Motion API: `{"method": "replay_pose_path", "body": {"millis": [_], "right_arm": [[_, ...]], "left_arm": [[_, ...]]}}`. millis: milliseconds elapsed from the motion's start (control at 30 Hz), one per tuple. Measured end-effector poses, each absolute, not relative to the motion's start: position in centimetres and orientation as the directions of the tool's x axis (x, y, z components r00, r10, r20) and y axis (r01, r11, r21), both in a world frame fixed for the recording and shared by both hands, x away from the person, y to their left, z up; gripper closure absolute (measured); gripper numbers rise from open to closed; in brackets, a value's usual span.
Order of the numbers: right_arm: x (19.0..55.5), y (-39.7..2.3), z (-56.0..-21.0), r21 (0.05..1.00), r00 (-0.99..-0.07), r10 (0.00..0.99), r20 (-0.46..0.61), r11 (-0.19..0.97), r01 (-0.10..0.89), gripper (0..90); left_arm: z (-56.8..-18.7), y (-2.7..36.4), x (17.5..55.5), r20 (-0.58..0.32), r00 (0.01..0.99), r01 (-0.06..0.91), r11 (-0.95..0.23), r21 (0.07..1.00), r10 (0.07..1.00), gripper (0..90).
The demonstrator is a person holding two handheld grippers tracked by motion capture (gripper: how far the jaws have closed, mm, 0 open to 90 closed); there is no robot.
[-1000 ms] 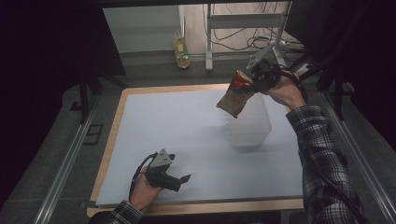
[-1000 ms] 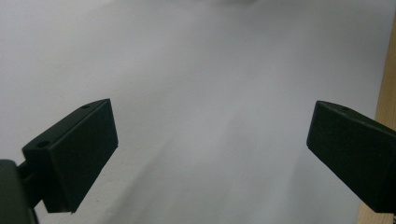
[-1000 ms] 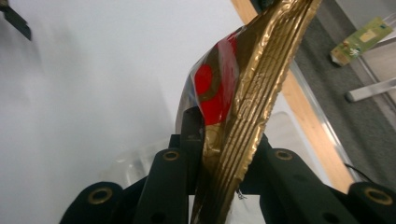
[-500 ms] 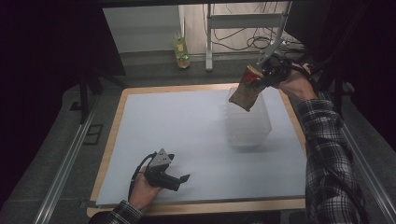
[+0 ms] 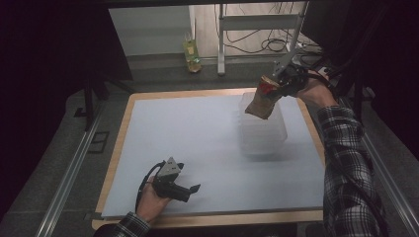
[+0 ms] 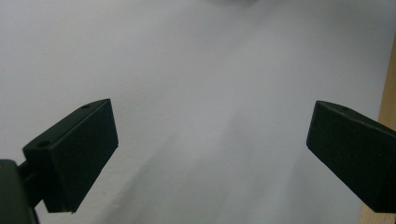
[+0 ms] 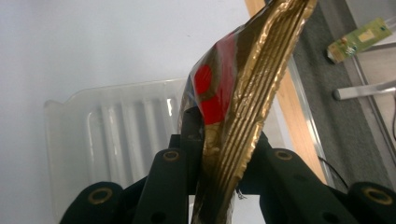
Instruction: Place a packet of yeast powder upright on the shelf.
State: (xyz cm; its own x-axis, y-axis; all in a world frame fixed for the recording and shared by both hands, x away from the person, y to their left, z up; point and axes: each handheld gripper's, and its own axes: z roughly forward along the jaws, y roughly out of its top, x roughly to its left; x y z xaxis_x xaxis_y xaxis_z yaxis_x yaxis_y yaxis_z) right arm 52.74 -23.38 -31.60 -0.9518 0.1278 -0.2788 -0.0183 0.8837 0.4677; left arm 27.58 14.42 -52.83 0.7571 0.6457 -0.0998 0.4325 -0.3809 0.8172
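At the lower left of the high view the left gripper (image 5: pixel 189 189) rests low on the pale sheet of the counter (image 5: pixel 197 143), held in a hand (image 5: pixel 150 201) that comes in from the bottom edge. In the left gripper view its two black jaws stand wide apart with nothing between them, bare sheet ahead and a strip of the counter's wooden edge (image 6: pixel 388 102) at the far right of the frame.

Right of centre in the high view a clear plastic container (image 5: pixel 264 131) with ribbed walls stands on the sheet. Above its upper edge, in the upper right of the frame, hangs a brown and gold snack bag (image 5: pixel 262 98) with a red patch, tilted, its lower end over the container. The right gripper (image 5: pixel 276 85) is clamped on the bag's top seam, held by a hand with a plaid sleeve (image 5: pixel 348 168). In the right gripper view the jaws are closed on the crimped gold seam (image 7: pixel 243 121), and the container (image 7: pixel 112 135) lies beyond them at the left.

At the upper middle of the high view a small green and yellow carton (image 5: pixel 191 52) stands on the floor beyond the counter.
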Motion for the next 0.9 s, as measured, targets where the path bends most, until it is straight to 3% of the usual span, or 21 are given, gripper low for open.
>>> {"method": "replay_pose_path", "body": {"millis": [600, 767, 900], "right_arm": [[53.2, -22.5, -32.6, 0.464, -0.962, 0.103, -0.253, 0.885, -0.027, 76.2], [53.6, -21.5, -34.9, 0.390, -0.970, 0.073, -0.233, 0.921, -0.024, 76.1], [54.0, -21.9, -35.1, 0.427, -0.970, 0.096, -0.225, 0.904, -0.010, 76.5]], "left_arm": [[-52.8, 14.4, 27.6, -0.100, 0.757, 0.435, -0.385, 0.814, 0.646, 2.1], [-52.8, 14.4, 27.6, -0.099, 0.758, 0.435, -0.386, 0.813, 0.645, 2.1], [-52.9, 14.5, 27.6, -0.101, 0.757, 0.437, -0.385, 0.813, 0.646, 2.1]]}}
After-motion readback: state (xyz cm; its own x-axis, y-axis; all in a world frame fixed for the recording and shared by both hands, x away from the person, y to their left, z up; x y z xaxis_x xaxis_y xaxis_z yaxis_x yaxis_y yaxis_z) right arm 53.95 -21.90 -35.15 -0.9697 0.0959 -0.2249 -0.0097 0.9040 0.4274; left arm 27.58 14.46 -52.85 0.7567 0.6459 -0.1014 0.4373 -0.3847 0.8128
